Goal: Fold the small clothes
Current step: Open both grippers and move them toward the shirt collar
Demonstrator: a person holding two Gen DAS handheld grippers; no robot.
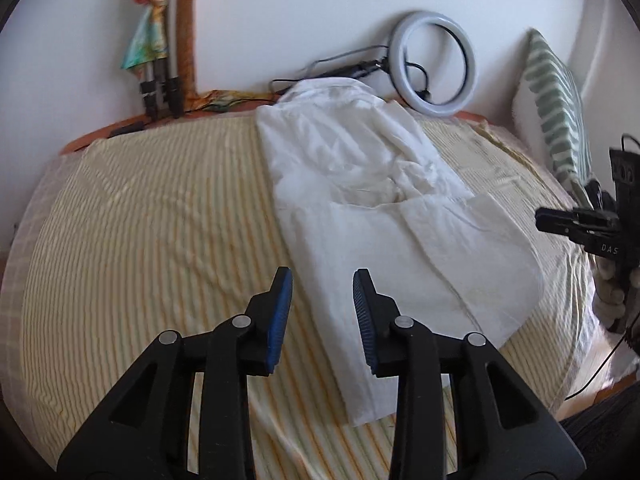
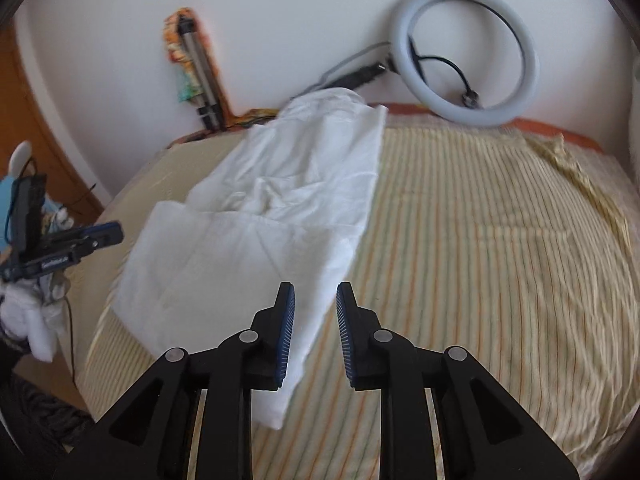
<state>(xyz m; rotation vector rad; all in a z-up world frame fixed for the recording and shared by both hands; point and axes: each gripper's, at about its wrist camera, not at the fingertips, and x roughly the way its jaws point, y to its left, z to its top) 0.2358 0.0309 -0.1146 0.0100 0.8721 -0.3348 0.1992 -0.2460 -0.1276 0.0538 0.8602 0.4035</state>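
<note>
— Both claws stand apart, nothing between them: my left claw (image 1: 322, 276) and right claw (image 2: 315, 290).
— And the garment?
— I see the folded white cotton garment (image 1: 384, 216) lying on the yellow-striped bed sheet (image 1: 160, 208), just beyond both claws.

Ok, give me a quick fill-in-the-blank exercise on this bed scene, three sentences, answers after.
1. The garment lying on the striped bedsheet is ____ in colour.
2. Against the wall behind the bed leans a ____-shaped light.
3. Between the pads of the right gripper there is ____.

Missing words: white; ring; nothing
</note>
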